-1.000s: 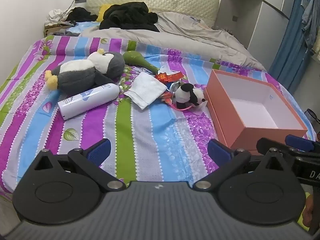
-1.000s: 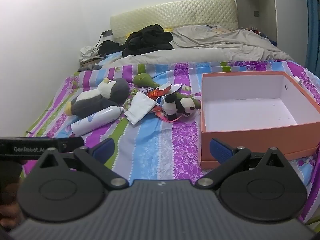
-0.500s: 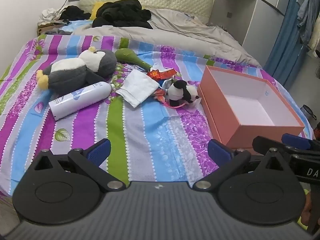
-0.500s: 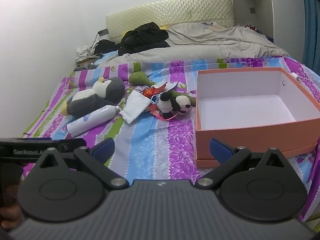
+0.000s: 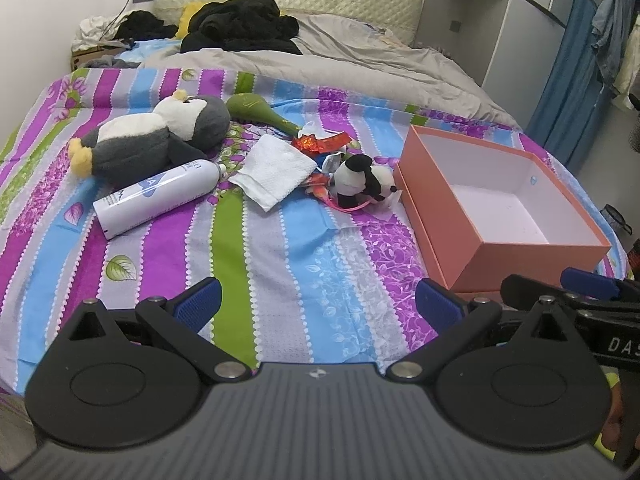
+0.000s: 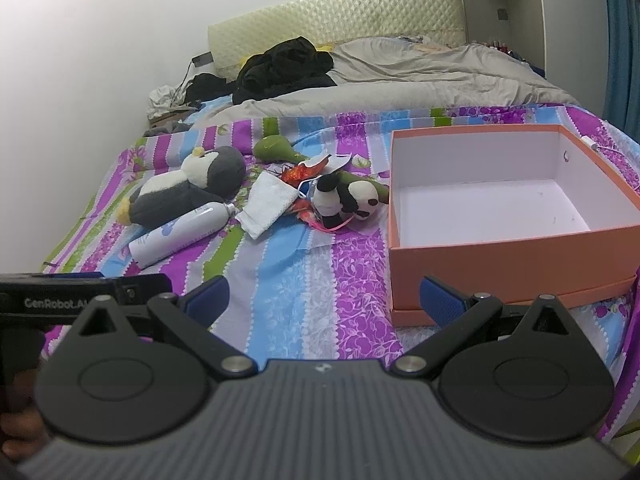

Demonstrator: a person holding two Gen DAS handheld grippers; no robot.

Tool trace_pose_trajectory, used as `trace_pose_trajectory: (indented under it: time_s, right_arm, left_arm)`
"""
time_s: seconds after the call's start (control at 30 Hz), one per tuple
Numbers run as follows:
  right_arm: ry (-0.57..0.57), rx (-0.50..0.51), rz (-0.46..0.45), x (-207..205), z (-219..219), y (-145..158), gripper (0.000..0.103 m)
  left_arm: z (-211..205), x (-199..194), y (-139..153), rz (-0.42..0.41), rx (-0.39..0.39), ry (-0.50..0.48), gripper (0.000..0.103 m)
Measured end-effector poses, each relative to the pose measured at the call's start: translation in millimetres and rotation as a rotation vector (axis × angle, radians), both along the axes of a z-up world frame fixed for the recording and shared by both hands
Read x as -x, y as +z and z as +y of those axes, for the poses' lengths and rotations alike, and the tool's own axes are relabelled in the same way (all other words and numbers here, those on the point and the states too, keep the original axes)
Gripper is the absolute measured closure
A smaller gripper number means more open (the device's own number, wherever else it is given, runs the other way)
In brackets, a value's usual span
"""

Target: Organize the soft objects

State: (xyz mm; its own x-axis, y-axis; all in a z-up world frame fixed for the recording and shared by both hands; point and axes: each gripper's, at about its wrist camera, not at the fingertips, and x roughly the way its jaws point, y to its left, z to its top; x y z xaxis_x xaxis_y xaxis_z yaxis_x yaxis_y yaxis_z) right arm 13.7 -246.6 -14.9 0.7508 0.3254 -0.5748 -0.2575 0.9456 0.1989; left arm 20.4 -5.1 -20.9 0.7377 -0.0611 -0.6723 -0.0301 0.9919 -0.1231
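A grey and white penguin plush (image 5: pixel 156 140) (image 6: pixel 188 190) lies on the striped bedspread at the left. A small panda plush (image 5: pixel 362 180) (image 6: pixel 344 198) lies beside the orange box (image 5: pixel 436 216) (image 6: pixel 508 256), which stands open and empty at the right. A folded white cloth (image 5: pixel 274 172) (image 6: pixel 266 200) and a green soft toy (image 5: pixel 256 110) (image 6: pixel 278 148) lie between the two plushes. My left gripper (image 5: pixel 318 306) and my right gripper (image 6: pixel 324 302) both hover open over the near end of the bed, with nothing between their fingers.
A white spray bottle (image 5: pixel 156 198) (image 6: pixel 180 236) lies in front of the penguin. Red wrappers (image 5: pixel 320 144) sit behind the panda. A grey duvet (image 5: pixel 340 64) and black clothes (image 5: pixel 240 26) cover the far half. A wardrobe and a blue curtain (image 5: pixel 576 60) stand at the right.
Both grippers have drawn back and risen a little, so the bed and the box sit slightly farther off in view. Both stay open. Nothing on the bed has moved.
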Motion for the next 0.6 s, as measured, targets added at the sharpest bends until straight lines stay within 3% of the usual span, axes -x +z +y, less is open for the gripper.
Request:
trace_pose_trajectory:
  time_s: [0.6]
  right_arm:
    - [-0.007, -0.003, 0.016, -2.9, -0.4, -5.8, 0.000]
  left_arm:
    - [3.0, -1.1, -3.9, 0.011, 0.011, 0.015, 0.000]
